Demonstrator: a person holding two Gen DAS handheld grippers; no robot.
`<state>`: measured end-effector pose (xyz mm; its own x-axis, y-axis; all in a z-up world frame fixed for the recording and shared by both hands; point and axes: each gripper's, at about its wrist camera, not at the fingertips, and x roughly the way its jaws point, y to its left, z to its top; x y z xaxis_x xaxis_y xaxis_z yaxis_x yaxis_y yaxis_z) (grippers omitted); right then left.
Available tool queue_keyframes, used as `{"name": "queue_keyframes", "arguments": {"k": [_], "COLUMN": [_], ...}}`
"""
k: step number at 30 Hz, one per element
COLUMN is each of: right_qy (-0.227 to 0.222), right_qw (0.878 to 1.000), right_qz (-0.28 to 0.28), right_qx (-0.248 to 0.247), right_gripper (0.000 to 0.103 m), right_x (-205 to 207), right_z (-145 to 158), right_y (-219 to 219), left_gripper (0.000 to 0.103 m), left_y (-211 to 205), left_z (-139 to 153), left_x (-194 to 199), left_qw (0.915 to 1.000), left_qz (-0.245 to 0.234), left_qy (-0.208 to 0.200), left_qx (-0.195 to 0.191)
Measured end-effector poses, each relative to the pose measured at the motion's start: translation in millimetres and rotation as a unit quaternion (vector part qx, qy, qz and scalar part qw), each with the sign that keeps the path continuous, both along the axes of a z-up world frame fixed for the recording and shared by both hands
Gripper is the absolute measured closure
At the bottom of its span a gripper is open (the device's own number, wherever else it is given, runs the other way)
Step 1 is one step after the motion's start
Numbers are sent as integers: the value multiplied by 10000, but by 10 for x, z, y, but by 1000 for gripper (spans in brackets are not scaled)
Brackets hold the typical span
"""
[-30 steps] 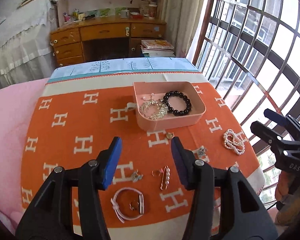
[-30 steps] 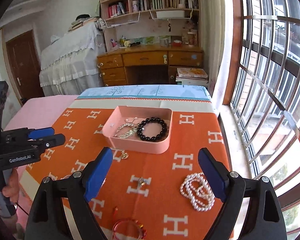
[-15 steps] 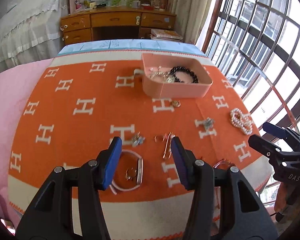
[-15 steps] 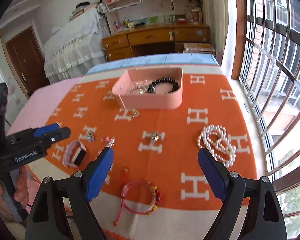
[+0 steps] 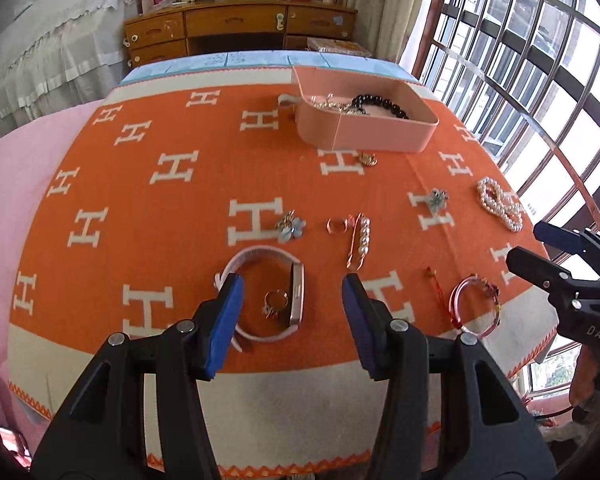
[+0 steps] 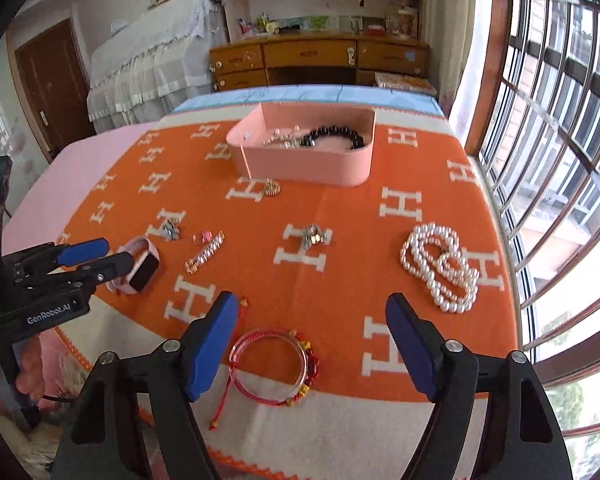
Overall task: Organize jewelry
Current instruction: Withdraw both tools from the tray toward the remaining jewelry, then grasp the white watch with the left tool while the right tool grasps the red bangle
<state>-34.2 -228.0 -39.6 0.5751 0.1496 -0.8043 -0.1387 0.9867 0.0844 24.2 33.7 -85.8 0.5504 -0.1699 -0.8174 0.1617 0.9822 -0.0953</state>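
The left tongs (image 5: 292, 312) are held partly open and empty above the pink-strapped watch (image 5: 268, 292), with a small ring (image 5: 276, 300) lying inside the strap loop. The right tongs (image 6: 312, 340) are closing, nothing yet pressed between the pads, with the red bangle (image 6: 274, 364) below the gap. The pink tray (image 5: 380, 136), already holding a black bead bracelet (image 5: 380, 102), is placed at 12 o'clock on the orange blanket (image 5: 160, 208). Risk is judged as follows: the ring may be dragged or pinched along with the watch strap; the thin bangle may slip flat under the pads or be pushed toward 6 o'clock, where the blanket edge lies near. The pearl necklace (image 6: 440, 268) at 2 o'clock of the right tongs is set near the window-side edge. Open room is available between both tongs and the tray; the pearl pin (image 5: 358, 246) and flower brooch (image 5: 292, 226) lie along the left route.
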Motion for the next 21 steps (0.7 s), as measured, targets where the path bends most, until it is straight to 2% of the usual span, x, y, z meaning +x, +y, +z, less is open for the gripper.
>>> {"name": "queue_keyframes", "arguments": {"k": [7,15,18,21], "right_qy": [417,808,891,776], "right_qw": [9991,9967,9956,9954], "right_qz": [-111,71,248,362], "right_qx": [35,34,-153,-439], "right_gripper": [34,50,61,73], "right_x": [25,28,34,7], "right_z": [-262,-519,-591,-614], "right_y": [-75,-14,75,164], "left_gripper": [55,55,55,55], "left_y": [84,227,274,326], "left_z": [-144,-152,-155,-168], "left_x": [-25,-7,2,26], "left_qw": [9998,9994,9994,9993], "left_qz": [-70,98,149,227], "left_qy": [198,225,225,262], "left_qx": [-27,-235,-195,-130]}}
